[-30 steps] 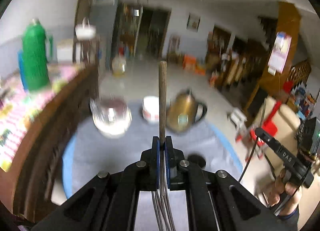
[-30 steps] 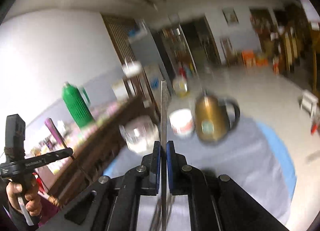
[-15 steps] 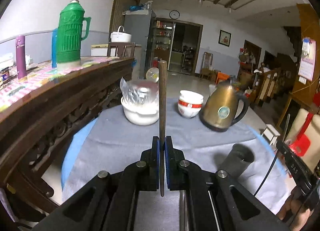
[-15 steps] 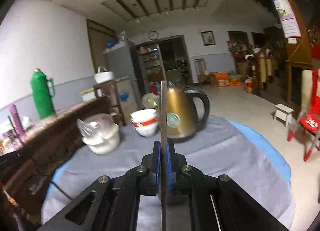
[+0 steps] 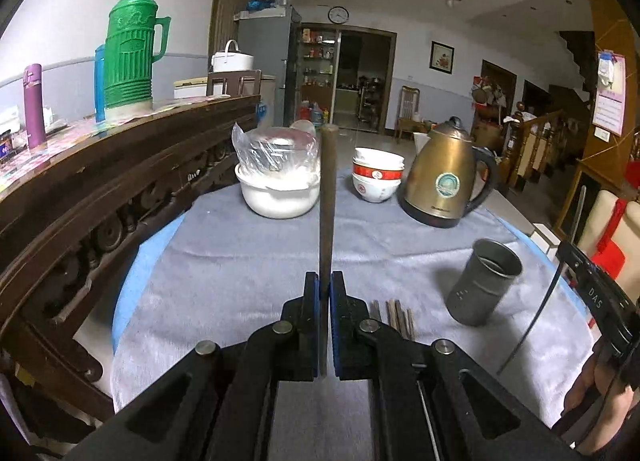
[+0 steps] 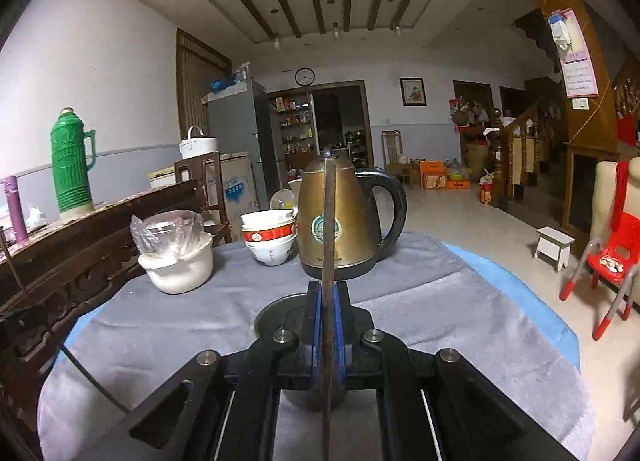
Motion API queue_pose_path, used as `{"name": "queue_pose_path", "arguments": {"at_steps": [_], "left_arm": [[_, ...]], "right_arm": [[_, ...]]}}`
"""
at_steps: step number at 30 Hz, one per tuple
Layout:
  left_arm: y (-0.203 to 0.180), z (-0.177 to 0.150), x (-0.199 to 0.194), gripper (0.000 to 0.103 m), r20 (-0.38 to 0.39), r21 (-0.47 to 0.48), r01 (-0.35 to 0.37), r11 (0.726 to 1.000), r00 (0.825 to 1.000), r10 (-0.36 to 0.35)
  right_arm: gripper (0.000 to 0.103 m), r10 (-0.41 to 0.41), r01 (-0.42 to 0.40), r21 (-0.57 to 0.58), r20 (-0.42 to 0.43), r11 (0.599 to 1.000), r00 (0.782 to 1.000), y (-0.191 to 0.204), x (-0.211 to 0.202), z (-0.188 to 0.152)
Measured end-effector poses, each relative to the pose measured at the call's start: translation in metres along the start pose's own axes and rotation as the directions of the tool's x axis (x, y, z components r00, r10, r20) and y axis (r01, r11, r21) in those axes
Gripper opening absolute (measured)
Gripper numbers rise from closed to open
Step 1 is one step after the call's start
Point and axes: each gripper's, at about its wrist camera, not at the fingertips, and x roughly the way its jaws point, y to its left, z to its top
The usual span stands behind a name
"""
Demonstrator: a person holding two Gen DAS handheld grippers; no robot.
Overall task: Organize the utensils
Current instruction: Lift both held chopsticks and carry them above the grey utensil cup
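1. Left wrist view: the left hand-held gripper (image 5: pixel 324 325) is clamping a single brown chopstick (image 5: pixel 327 197) between its blue pads, and the stick is projecting straight forward along the fingers.
2. Left wrist view: the metal cup (image 5: pixel 483 286) is standing upright on the grey-covered tabletop (image 5: pixel 240 261), to the right of the gripper and apart from it. The remaining chopsticks (image 5: pixel 394 319) are lying flat on the cloth just beside the right finger, between the gripper and the cup.
3. Left wrist view: the right hand-held gripper (image 5: pixel 600 301) is showing only partly at the right edge (its fingers are not visible from here).
4. Right wrist view: the right hand-held gripper (image 6: pixel 327 325) is likewise clamping one dark chopstick (image 6: pixel 329 245), which is running straight ahead across the sight line to the kettle (image 6: pixel 340 221).
5. Right wrist view: a round dark rim (image 6: pixel 276 311) is showing directly behind the fingers, probably the cup mouth seen from above; this cannot be confirmed.
6. Step in hand (a judgement): both grippers are carrying one chopstick each toward the cup; neither stick is inside it yet.
7. Next move (a judgement): each stick is needing to be tilted tip-down over the cup opening, lowered inside, then released, without knocking the light cup over.
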Motion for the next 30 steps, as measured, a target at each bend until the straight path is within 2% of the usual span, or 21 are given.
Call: {"name": "queue_pose_path", "arguments": {"at_steps": [8, 14, 19, 24, 30], "left_arm": [[0.009, -0.010, -0.021, 0.005, -0.015, -0.036, 0.041, 0.999, 0.999, -0.042], [0.012, 0.009, -0.039, 0.005, 0.019, -0.069, 0.081, 0.994, 0.997, -0.080], [0.013, 0.027, -0.053, 0.005, 0.050, -0.121, 0.149, 0.981, 0.988, -0.144], [-0.002, 0.054, -0.059, 0.005, 0.093, -0.147, 0.243, 0.959, 0.968, -0.232], [-0.039, 0.090, -0.049, 0.005, 0.137, -0.121, 0.332, 0.935, 0.939, -0.316]], "right_arm": [[0.006, 0.034, -0.034, 0.001, -0.001, 0.999, 0.999, -0.007, -0.047, -0.009], [0.006, 0.056, -0.057, 0.043, 0.022, 0.997, 0.998, -0.014, -0.053, 0.007], [0.006, 0.074, -0.080, 0.078, 0.077, 0.994, 0.994, -0.020, -0.064, 0.027], [0.006, 0.075, -0.091, 0.110, 0.146, 0.990, 0.987, -0.027, -0.072, 0.049], [0.007, 0.066, -0.096, 0.132, 0.217, 0.987, 0.974, -0.032, -0.059, 0.077]]}}
